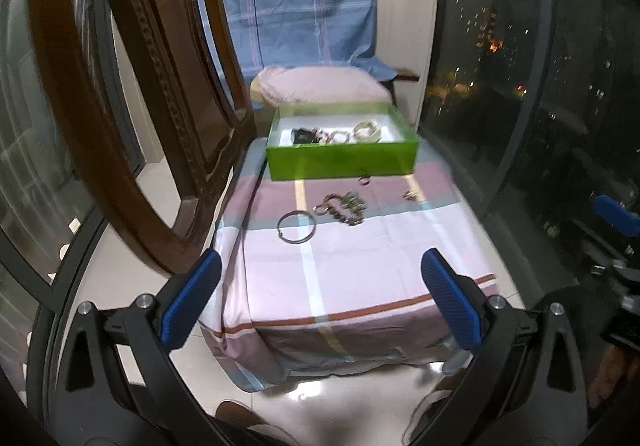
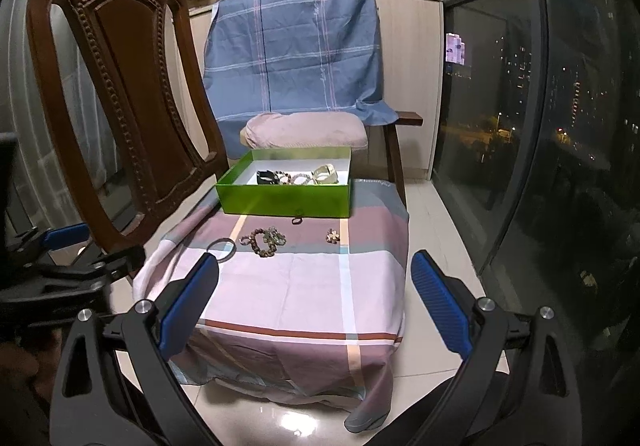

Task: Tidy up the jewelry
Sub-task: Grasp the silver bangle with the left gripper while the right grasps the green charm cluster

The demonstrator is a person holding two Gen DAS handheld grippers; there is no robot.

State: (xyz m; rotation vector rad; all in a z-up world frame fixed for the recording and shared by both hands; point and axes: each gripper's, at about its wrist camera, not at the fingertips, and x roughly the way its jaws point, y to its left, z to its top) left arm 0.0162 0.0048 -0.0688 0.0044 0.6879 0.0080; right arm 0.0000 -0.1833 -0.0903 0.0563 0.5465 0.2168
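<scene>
A green box (image 1: 344, 160) (image 2: 286, 202) stands at the far end of a low table covered by a pink plaid cloth (image 1: 352, 266) (image 2: 296, 286). It holds several bracelets (image 1: 366, 130) (image 2: 298, 177). On the cloth in front of it lie a silver bangle (image 1: 297, 227) (image 2: 221, 248), a heap of beaded bracelets (image 1: 344, 206) (image 2: 264, 240), a small ring (image 1: 365, 179) (image 2: 296, 221) and a small brooch (image 1: 409, 195) (image 2: 332, 236). My left gripper (image 1: 320, 296) and right gripper (image 2: 314, 298) are both open and empty, held back near the table's front edge.
A carved wooden chair (image 1: 132, 86) (image 2: 120, 106) stands close on the left. Another chair draped in blue cloth (image 1: 296, 6) (image 2: 296, 46) with a pink cushion (image 2: 306, 131) stands behind the box. Glass windows (image 2: 540, 126) run along the right. The floor is white tile.
</scene>
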